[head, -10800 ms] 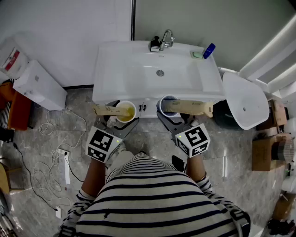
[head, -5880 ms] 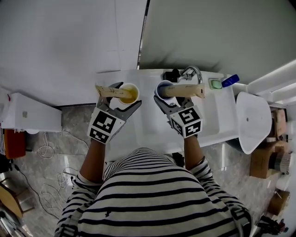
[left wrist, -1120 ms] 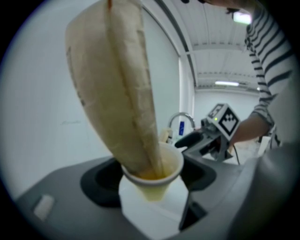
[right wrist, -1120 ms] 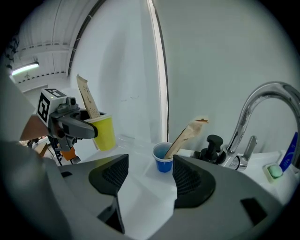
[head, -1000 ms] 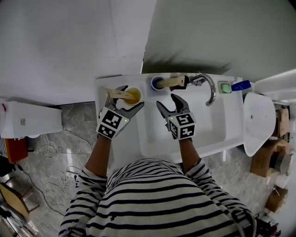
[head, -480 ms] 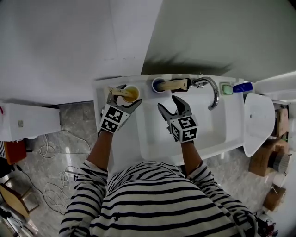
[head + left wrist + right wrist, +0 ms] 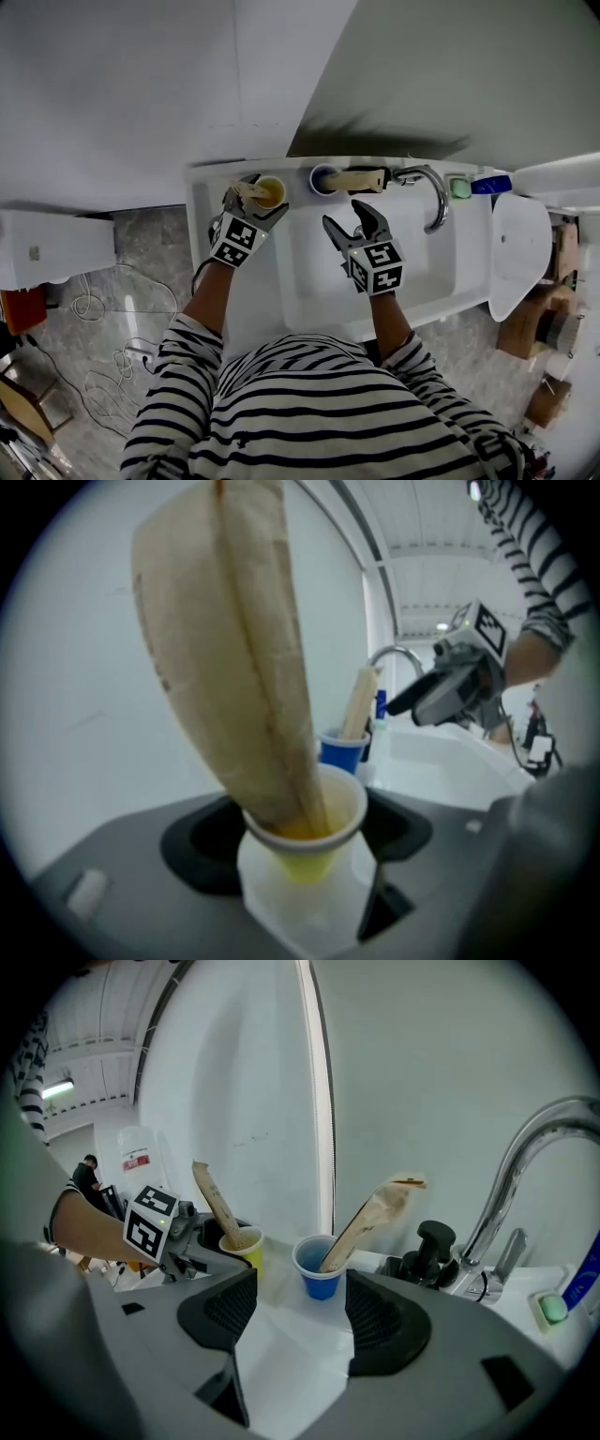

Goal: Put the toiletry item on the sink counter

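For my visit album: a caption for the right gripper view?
Open right gripper faces a blue cup on the sink counter; the left gripper holds a yellow cup beside it.

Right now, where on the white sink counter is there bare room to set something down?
Bare: the left strip of the white sink counter, between its edge and the basin, and the right strip beside the basin. Crowded: the back ledge, with the yellow paper cup in the left gripper, the blue paper cup and the chrome tap.
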Demonstrator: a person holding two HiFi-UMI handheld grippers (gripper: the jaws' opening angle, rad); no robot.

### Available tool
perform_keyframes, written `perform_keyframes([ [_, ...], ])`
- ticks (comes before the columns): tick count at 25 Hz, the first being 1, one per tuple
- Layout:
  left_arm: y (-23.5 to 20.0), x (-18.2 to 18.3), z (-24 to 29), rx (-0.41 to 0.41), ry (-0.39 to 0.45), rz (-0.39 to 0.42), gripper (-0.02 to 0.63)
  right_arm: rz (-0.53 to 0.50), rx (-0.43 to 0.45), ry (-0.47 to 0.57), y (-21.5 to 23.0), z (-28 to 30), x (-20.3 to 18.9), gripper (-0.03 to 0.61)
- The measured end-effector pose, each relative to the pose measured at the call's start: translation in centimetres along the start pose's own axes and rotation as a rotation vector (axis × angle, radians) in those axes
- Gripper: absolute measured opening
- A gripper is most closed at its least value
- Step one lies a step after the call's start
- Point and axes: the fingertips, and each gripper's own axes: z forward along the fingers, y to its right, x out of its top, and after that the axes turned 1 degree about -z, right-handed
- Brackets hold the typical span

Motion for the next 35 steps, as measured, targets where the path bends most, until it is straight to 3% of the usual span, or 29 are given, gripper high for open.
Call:
perform_keyframes([
  [22,-0.1,-1.1,0.7,0.016,0.027,0.063,0.382,-0.011,0.007,-0.022,-0.4,0.2,-0.3,0.296],
  [35,-0.3,-0.5,-1.7,0.035,0.003,0.029,0.413,-0.006,0.025,-0.002,-1.1,0.0,-0.3,0.296],
])
